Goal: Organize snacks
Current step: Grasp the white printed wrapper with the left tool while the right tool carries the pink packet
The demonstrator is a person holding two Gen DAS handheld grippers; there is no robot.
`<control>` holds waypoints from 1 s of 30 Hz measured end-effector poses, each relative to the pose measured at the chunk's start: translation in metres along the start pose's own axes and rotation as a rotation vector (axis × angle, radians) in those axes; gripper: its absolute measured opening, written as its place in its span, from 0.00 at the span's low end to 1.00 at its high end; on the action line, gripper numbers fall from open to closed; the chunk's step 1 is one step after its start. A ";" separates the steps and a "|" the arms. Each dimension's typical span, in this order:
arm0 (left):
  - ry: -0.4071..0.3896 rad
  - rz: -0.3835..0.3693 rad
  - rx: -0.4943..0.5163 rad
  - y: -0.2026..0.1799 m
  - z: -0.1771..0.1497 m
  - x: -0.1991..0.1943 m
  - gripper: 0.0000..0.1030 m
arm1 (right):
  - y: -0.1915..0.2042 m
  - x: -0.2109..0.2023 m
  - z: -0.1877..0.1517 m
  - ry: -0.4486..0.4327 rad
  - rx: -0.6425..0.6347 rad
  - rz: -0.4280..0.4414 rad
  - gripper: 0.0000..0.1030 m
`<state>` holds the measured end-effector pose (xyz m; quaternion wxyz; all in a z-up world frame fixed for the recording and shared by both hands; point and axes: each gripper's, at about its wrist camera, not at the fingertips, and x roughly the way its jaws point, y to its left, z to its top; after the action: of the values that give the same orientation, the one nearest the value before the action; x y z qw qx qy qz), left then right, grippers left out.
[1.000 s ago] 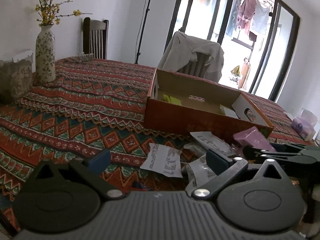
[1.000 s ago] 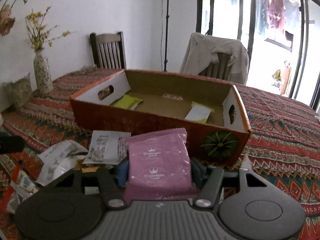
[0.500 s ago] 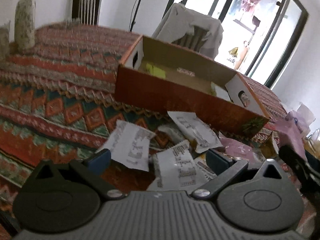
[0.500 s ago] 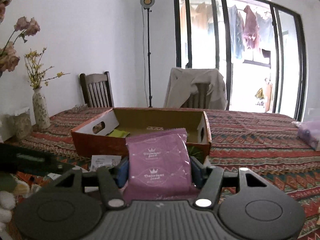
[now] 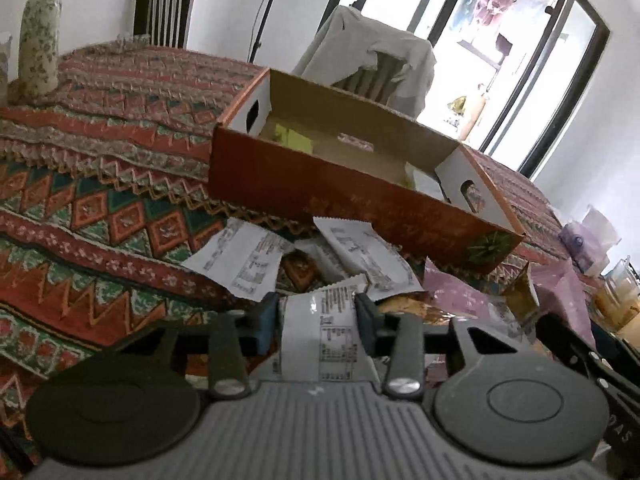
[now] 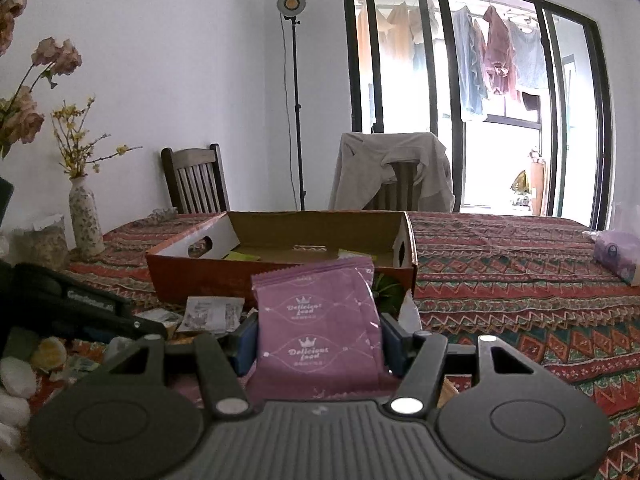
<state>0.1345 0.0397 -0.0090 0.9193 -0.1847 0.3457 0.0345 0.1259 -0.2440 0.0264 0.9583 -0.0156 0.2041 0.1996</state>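
Gripping pink pkt (image 6: 320,332) in right claw (image 6: 318,340); left claw (image 5: 316,320) just closing, seemingly pinching white pkt (image 5: 320,332).

Home dining room: clothed table (image 6: 500,264), chairs (image 6: 196,178).

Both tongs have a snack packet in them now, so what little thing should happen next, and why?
Probably lift the left tongs, whose jaws have just been closing on the white packet, clear of the pile. The right tongs already hold the purple packet up in front of the cardboard box, which is open with a few snacks inside, so both can go there.
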 end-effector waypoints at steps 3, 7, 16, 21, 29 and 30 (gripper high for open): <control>-0.028 0.006 0.019 -0.002 0.000 -0.008 0.40 | -0.001 0.000 -0.001 0.002 0.005 0.000 0.59; -0.073 0.016 0.044 -0.004 0.003 -0.019 0.40 | 0.000 0.000 0.000 -0.005 0.008 0.001 0.59; -0.156 0.030 0.089 -0.010 0.016 -0.035 0.40 | -0.001 0.005 0.010 -0.035 0.009 -0.009 0.59; -0.198 0.028 0.106 -0.013 0.031 -0.037 0.40 | -0.001 0.015 0.025 -0.061 0.008 -0.018 0.59; -0.278 0.055 0.158 -0.029 0.070 -0.025 0.40 | 0.000 0.053 0.061 -0.083 0.032 -0.044 0.59; -0.286 0.062 0.164 -0.031 0.076 -0.021 0.40 | 0.001 0.060 0.067 -0.082 0.038 -0.048 0.59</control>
<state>0.1717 0.0396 0.0669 0.9696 -0.0916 0.2185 0.0606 0.2018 -0.2134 0.0634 0.9705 0.0060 0.1677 0.1733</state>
